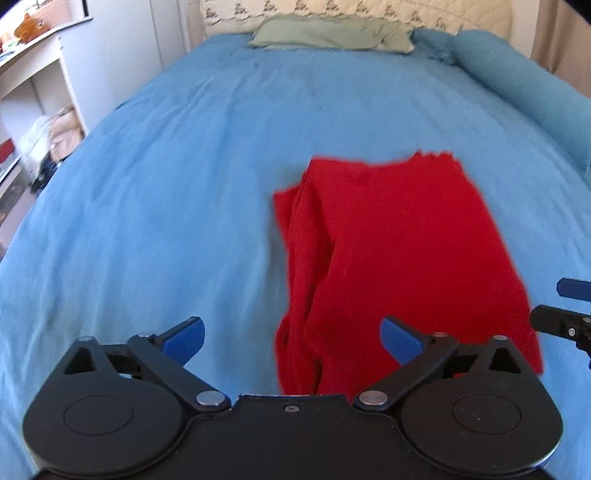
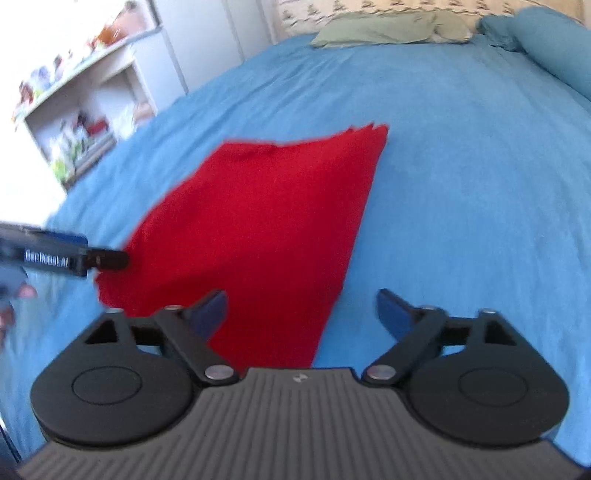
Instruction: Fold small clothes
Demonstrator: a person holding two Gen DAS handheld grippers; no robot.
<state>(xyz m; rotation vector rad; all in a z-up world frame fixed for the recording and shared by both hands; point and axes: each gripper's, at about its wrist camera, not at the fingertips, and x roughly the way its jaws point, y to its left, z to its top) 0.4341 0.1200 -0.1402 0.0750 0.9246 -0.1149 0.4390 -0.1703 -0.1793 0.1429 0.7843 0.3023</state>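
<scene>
Nearest my left camera, the left claw (image 1: 291, 338) is spread wide and holds nothing; its blue fingers (image 1: 184, 339) hover above the near edge of the red cloth (image 1: 388, 251). My right claw (image 2: 301, 312) is likewise spread and empty, over the cloth's near right corner. The cloth lies on the blue bed (image 1: 147, 203), already folded at least once, with bunched folds along its left edge and a stack of layered corners at the far end.

I judge the main risk to be a grab that catches only the top layer: the near edge is thick on the left and thin on the right, so lifting unevenly could pull the fold apart. The soft cover may also get pinched along with the cloth. Both views are blurred, so edges are hard to place.

Farther off, a green pillow (image 1: 332, 35) and a blue bolster (image 1: 517, 77) sit at the headboard, well apart from the cloth. White shelves (image 2: 85, 110) stand beside the bed. Nothing blocks either claw.
</scene>
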